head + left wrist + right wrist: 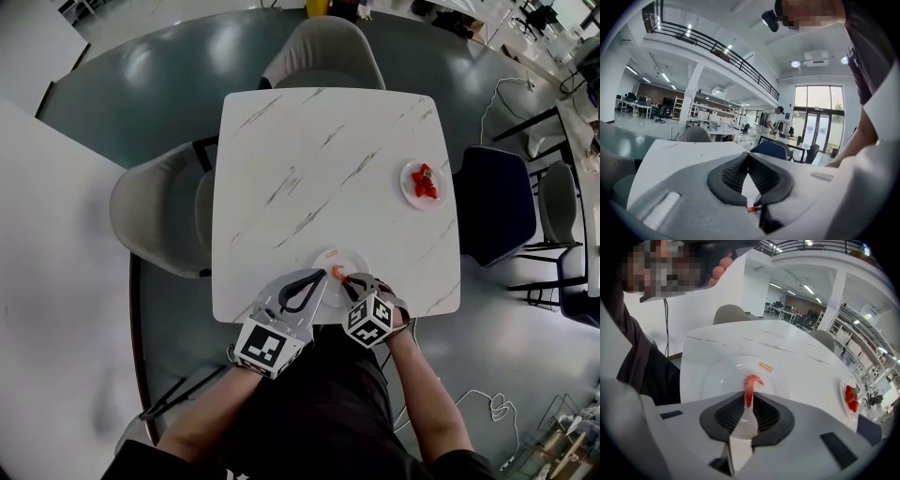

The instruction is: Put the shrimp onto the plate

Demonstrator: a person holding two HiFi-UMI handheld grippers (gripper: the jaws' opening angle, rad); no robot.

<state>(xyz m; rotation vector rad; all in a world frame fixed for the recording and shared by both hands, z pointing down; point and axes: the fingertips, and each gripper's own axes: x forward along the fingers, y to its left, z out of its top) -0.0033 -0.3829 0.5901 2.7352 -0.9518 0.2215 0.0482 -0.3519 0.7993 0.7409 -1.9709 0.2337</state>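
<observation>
An orange shrimp (750, 386) is pinched by its tail in my right gripper (749, 398), which is shut on it. The shrimp hangs just over a white plate (722, 378) near the table's front edge. From the head view the shrimp (337, 273) shows over that plate (354, 262), with the right gripper (349, 280) right behind it. My left gripper (317, 277) sits beside the plate's left rim. In its own view the left gripper (748, 156) is shut with nothing between its pads.
A second small plate (409, 190) with red pieces (425, 182) lies at the table's right edge, also as the far plate (844, 398) in the right gripper view. Chairs stand around the white marble table (309, 159): grey ones (159, 206) and a dark blue one (495, 204).
</observation>
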